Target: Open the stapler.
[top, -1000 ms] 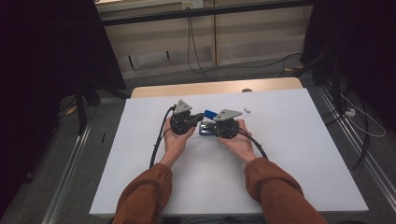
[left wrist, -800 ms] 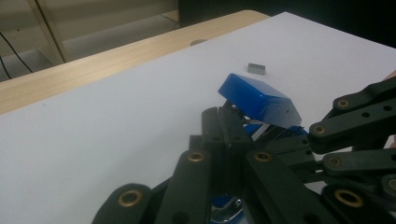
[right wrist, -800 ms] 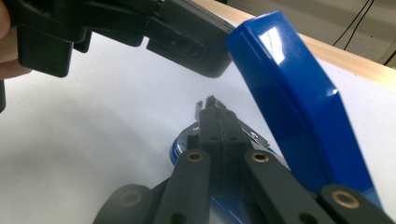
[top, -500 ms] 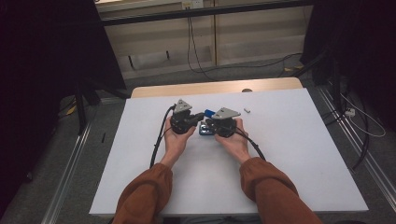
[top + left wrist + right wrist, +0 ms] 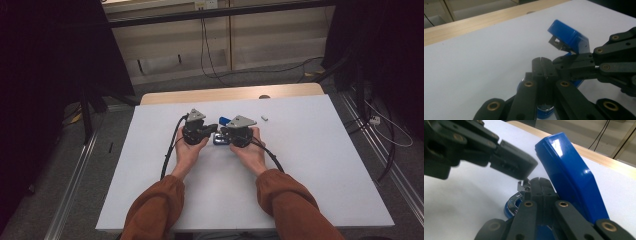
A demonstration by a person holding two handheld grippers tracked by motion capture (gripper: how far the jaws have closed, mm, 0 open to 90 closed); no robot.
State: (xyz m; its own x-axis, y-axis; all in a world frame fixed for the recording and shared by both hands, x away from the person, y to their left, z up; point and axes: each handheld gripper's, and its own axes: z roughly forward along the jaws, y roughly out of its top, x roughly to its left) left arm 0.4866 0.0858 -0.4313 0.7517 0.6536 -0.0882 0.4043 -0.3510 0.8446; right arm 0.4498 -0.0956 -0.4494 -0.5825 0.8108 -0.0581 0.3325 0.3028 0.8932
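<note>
A blue stapler (image 5: 220, 131) lies just left of the frame's middle in the high view, on the white surface (image 5: 310, 165), wedged between the two tools with its top arm swung up and open. The left tool (image 5: 543, 65) has its jaws pressed together over the stapler's base. The right tool (image 5: 541, 185) is pressed together too, beside the raised blue cover and a small metal part; whether either actually pinches anything I cannot tell. The stapler looks rigid and fairly light, its glossy plastic cover likely slippery and its hinge free to flop. The flat base sides and metal rail seem the surest hold.
</note>
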